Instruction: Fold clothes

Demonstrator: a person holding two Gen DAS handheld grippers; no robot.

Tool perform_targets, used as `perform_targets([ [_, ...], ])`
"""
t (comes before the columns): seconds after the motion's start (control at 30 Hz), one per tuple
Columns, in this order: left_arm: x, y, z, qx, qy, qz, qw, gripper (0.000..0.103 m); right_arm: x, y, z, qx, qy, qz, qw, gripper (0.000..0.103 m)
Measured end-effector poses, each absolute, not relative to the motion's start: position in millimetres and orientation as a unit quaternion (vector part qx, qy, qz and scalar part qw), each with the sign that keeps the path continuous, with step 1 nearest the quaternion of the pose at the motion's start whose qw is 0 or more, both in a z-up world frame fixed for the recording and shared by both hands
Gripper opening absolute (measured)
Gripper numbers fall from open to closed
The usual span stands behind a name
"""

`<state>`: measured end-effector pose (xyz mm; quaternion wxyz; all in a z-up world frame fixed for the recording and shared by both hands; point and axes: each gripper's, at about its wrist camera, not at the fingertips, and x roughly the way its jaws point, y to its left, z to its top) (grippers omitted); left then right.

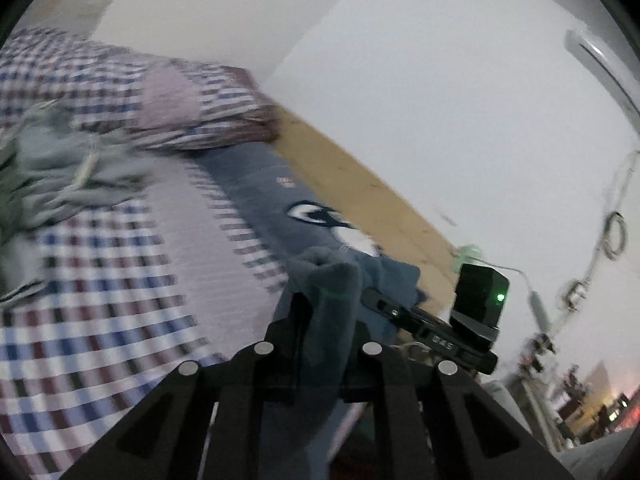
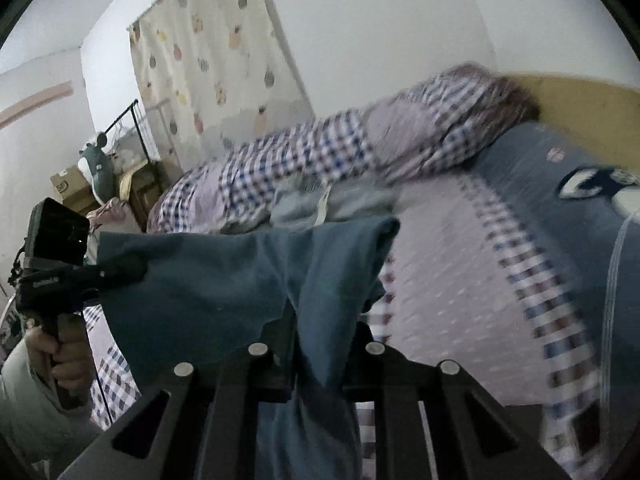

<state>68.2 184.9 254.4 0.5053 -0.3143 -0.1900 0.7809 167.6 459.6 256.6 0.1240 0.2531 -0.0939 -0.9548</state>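
The left gripper [image 1: 326, 300] pinches a blue-grey garment [image 2: 224, 280] at lower centre. The right gripper [image 2: 326, 320] clamps the same cloth, which stretches to the frame's left above the checked bedding [image 2: 440, 288].

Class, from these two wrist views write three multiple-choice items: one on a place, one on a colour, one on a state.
1. Where does the curtain with the fruit print hang?
A. behind the bed, by the wall
B. over the headboard
C. on the floor

2. What colour is the garment held up?
A. red
B. blue-grey
C. yellow

3. How does the right gripper stand?
A. wide open, empty
B. out of view
C. shut on the garment

Key: 1 A, it hangs past the bed's far side; 2 B, the cloth is dull blue; 3 C, the fabric is pinched between its fingers.
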Motion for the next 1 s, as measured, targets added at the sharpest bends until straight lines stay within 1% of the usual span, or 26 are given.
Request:
perform_targets([
  [0.2, 68, 247, 292, -0.305, -0.185, 0.762, 0.540, 0.010, 208, 508, 318, 0.209, -0.067, -0.972, 0.079, 0.015],
  [0.37, 28, 287, 291, -0.313, -0.187, 0.766, 0.530, 0.009, 189, 539, 351, 0.198, -0.027, -0.979, 0.044, 0.015],
  [0.5, -29, 319, 275, -0.332, -0.191, 0.777, 0.498, 0.009, 130, 562, 344, 0.223, -0.017, -0.974, 0.022, 0.015],
  [0.67, -105, 349, 257, -0.342, -0.154, 0.822, 0.429, 0.010, 42, 587, 314, 0.253, -0.024, -0.967, -0.008, 0.016],
  [0.73, -134, 359, 245, -0.361, -0.140, 0.831, 0.399, 0.011, 10, 592, 303, 0.264, -0.026, -0.964, -0.020, 0.020],
  [0.77, -147, 363, 238, -0.376, -0.133, 0.834, 0.381, 0.017, -6, 593, 296, 0.276, -0.022, -0.960, -0.033, 0.025],
  [0.8, -158, 364, 231, -0.390, -0.130, 0.837, 0.362, 0.025, -19, 594, 290, 0.288, -0.018, -0.956, -0.048, 0.033],
  [0.83, -166, 364, 225, -0.401, -0.129, 0.839, 0.346, 0.029, -30, 595, 284, 0.298, -0.014, -0.952, -0.069, 0.038],
  [0.87, -171, 361, 222, -0.402, -0.133, 0.842, 0.334, 0.040, -35, 593, 282, 0.290, -0.006, -0.953, -0.085, 0.050],
  [0.9, -173, 356, 223, -0.395, -0.139, 0.847, 0.328, 0.056, -36, 591, 283, 0.277, 0.004, -0.956, -0.098, 0.056],
  [0.93, -174, 352, 226, -0.386, -0.146, 0.851, 0.324, 0.064, -38, 589, 283, 0.263, 0.014, -0.958, -0.111, 0.058],
  [0.97, -174, 347, 233, -0.375, -0.153, 0.854, 0.326, 0.072, -38, 587, 286, 0.249, 0.023, -0.961, -0.117, 0.070],
  [1.0, -171, 341, 239, -0.362, -0.163, 0.856, 0.332, 0.075, -37, 583, 291, 0.236, 0.030, -0.964, -0.119, 0.081],
])
